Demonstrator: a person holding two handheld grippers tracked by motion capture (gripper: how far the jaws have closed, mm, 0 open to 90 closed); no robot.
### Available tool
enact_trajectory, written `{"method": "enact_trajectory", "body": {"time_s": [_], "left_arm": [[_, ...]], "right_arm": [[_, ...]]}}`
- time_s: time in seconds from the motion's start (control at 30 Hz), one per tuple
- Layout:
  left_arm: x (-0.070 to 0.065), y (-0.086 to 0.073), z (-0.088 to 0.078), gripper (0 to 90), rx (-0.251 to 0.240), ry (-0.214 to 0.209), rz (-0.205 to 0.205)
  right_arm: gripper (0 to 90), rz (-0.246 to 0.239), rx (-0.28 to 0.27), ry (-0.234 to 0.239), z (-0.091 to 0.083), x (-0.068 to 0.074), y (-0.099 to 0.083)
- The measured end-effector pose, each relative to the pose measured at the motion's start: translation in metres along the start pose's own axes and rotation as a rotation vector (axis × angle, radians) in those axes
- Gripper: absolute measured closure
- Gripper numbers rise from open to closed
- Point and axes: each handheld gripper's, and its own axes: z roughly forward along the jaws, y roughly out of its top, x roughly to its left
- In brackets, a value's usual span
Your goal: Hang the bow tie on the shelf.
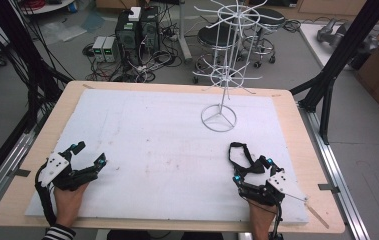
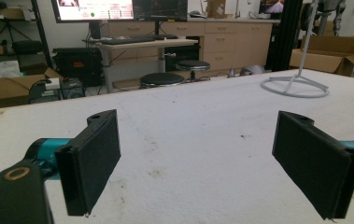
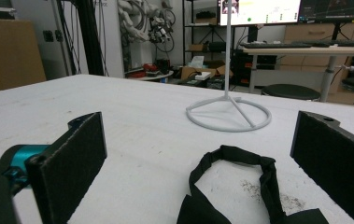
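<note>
Overhead camera, two low tool cameras, shared white stand [image 1: 220, 80].

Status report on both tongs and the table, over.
Left tongs open, empty. Right tongs open around black strap loop, not gripping. White wire rack stands beyond, clear.

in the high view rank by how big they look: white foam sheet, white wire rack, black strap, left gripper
1. white foam sheet, by far the largest.
2. white wire rack.
3. and 4. left gripper and black strap look close in size; the strap partly merges with the right gripper, so no firm ranking there.
</note>
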Motion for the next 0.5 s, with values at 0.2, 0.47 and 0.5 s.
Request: {"method": "enact_trajectory", "body": {"time_s": [0.2, 0.47, 0.5], "left_arm": [[-0.0001, 0.0001, 0.0, 15.6, 0.002, -0.002, 0.007], [-0.0001, 0.0001, 0.0001, 15.5, 0.003, -0.002, 0.004], [-0.0002, 0.0001, 0.0001, 15.5, 0.003, -0.002, 0.005]], "right_arm": [[2.5, -0.001, 0.002, 0.0, 0.0, 0.0005, 0.0001], [2.5, 0.002, 0.036, 0.014, 0.0034, -0.0009, 0.0018], [2.5, 0.004, 0.044, 0.019, 0.0042, -0.0015, 0.0023]]}}
